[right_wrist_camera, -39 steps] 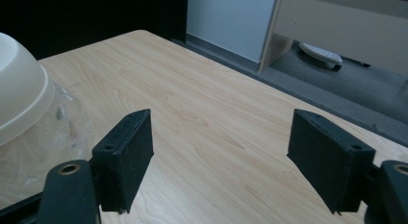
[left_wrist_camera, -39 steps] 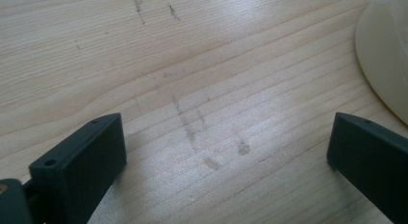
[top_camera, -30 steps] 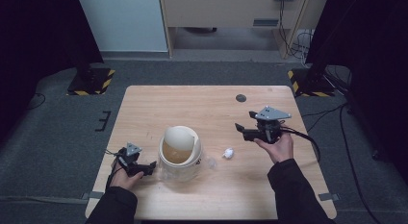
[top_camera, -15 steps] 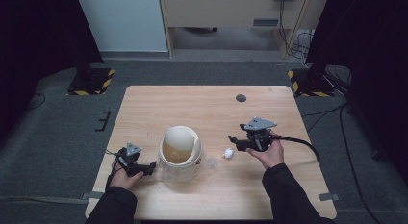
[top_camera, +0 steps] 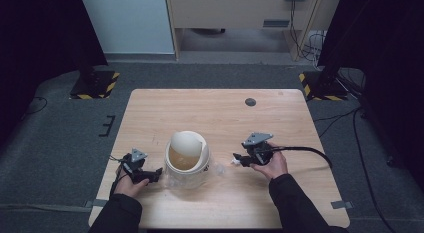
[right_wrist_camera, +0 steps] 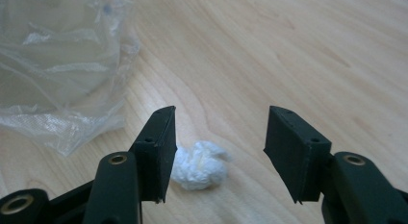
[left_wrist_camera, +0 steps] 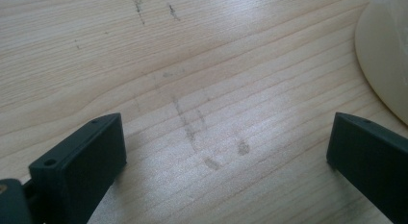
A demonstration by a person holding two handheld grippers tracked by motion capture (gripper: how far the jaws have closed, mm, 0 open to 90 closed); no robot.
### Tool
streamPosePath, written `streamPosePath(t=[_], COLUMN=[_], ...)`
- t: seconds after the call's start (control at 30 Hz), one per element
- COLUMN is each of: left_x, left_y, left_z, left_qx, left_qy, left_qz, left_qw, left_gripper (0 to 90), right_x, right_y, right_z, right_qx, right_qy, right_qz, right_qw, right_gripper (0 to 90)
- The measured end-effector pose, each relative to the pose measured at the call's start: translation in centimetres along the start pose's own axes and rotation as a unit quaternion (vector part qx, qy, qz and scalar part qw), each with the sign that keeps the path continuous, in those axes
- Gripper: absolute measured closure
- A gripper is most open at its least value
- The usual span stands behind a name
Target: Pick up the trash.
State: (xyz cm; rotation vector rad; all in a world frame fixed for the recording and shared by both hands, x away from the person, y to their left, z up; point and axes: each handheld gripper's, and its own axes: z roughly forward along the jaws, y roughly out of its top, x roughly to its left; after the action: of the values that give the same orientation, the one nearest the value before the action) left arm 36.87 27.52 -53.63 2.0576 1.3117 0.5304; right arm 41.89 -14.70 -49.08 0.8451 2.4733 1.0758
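**Right gripper over paper wad; left gripper resting beside bin**

A small crumpled wad of white paper [right_wrist_camera: 201, 165] lies on the pale wooden table [top_camera: 210, 113], near its front, to the right of the bin; irregular, lumpy, with creased folds; in the right gripper view it lies between the two black jaws, touching or just beside the left-hand jaw, well short of the other; from above, wad [top_camera: 234, 163] shows as a white speck at the tip of the right gripper [top_camera: 239, 159].

A cream round plastic bin with a tilted swing lid [top_camera: 187, 154] stands at front centre of the table, lined with a clear thin plastic bag [right_wrist_camera: 57, 65] whose crinkled film spills over the wood; the film's edge lies near the wad but apart from it.

Right gripper [right_wrist_camera: 219, 132]: jaws spread wide, nothing clamped; held low over the table, pointing left toward the bin; right hand [top_camera: 270, 163] wrapped round its body, cable trailing off to the right.

Left gripper [top_camera: 155, 174]: held low at the bin's left, pointing right toward it; left hand [top_camera: 129, 183] gripping from behind; in the left gripper view [left_wrist_camera: 226, 142] jaws stand far apart over bare wood, bin's cream curve [left_wrist_camera: 385, 56] at the right edge; nothing between them.
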Motion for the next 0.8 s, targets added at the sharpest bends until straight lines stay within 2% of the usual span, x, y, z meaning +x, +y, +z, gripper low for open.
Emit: streamPosePath(t=[0.23,0.53,0.8], left_x=[0.0,0.0,0.0], left_y=[0.0,0.0,0.0], left_z=[0.0,0.0,0.0], left_qx=[0.000,0.000,0.000], left_qy=[0.000,0.000,0.000], left_qz=[0.000,0.000,0.000], left_qw=[1.0000,1.0000,1.0000], left_gripper=[0.0,0.0,0.0], right_x=[0.5,0.6,0.5], right_y=[-0.6,-1.0,-1.1], right_z=[0.9,1.6,2.1], right_qx=[0.032,0.056,0.065], right_qy=[0.020,0.019,0.021], right_qz=[0.000,-0.007,-0.017], right_qw=[0.9993,0.9982,0.9976], right_gripper=[43.2,42.6,53.0])
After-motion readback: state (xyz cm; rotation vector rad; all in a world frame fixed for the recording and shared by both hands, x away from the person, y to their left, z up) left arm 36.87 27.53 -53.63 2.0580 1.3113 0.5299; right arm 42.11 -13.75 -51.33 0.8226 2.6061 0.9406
